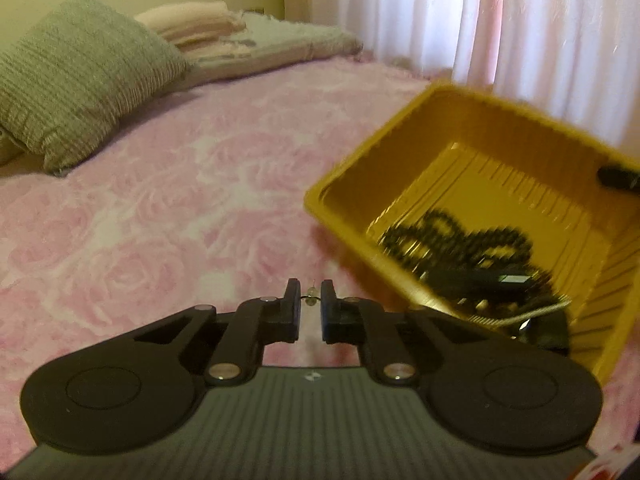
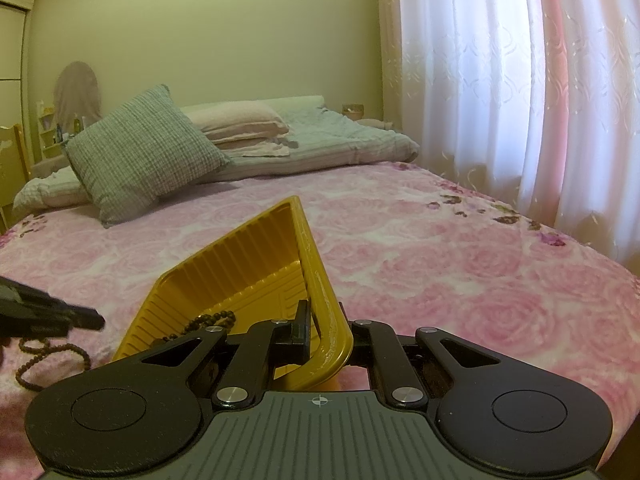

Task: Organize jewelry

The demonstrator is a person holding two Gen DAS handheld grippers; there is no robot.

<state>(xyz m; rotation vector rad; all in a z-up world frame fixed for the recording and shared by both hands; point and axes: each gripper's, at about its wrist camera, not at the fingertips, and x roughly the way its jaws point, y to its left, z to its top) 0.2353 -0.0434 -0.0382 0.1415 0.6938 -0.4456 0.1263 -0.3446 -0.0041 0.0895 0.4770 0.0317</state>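
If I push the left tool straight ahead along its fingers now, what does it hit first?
Probably the pink bedspread: the left tool, pinching a small earring-like piece, points down at bare cover. The yellow tray sits off to its right; depth is uncertain.

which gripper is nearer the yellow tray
Right. The right gripper is clamped on the rim of the yellow tray, tilting it. The left gripper is beside the tray, apart from it, pinching a small earring.

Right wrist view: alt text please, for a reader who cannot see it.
The right tongs grip the rim of a tilted yellow plastic tray over a pink rose-patterned bedspread. Dark beads lie inside the tray; a brown bead string rests on the bedspread.
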